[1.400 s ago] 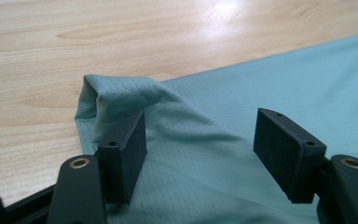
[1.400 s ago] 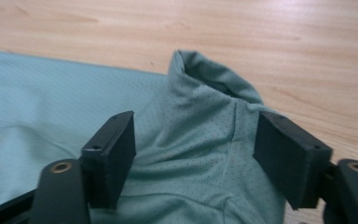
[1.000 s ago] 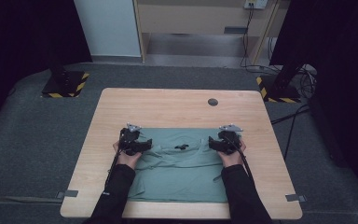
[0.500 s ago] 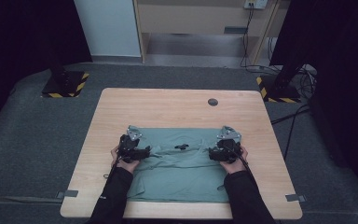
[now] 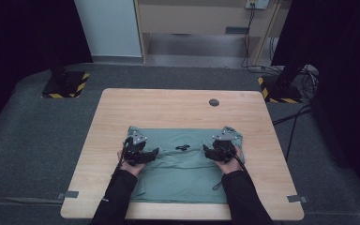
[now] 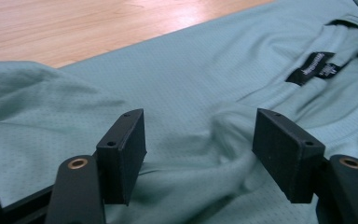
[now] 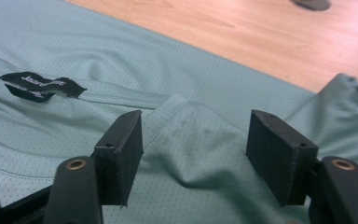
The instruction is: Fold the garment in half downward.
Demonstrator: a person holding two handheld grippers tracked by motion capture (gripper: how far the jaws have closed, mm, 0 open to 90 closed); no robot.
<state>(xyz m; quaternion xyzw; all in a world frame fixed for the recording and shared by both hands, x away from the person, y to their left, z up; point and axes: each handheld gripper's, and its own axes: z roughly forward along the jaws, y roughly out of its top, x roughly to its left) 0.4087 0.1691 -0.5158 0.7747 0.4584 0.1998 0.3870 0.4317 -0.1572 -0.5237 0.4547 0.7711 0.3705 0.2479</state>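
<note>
A green T-shirt (image 5: 187,164) lies spread flat on the near half of a wooden table (image 5: 168,110), its collar edge toward the far side and its hem close to the near table edge; a black neck label (image 5: 183,148) marks the middle of the collar. The left gripper (image 5: 145,154) rests low on the cloth beside the left shoulder, the right gripper (image 5: 212,151) beside the right shoulder, the two well apart with the label between them. In the left gripper view the jaws stand apart over a raised fold (image 6: 223,126) of fabric; the pads do not press it. In the right gripper view the jaws likewise stand apart around a small hump of cloth (image 7: 191,140) at the collar seam, untouched on both sides as far as the angle allows one to judge. Both pairs of jaws have just been closing, with cloth between them. Bare wood lies open beyond the collar up to the far table edge, where a round dark grommet (image 5: 213,102) sits; narrower strips of wood run along the left and right margins of the garment. The person's dark sleeves (image 5: 117,197) enter from the near edge
</note>
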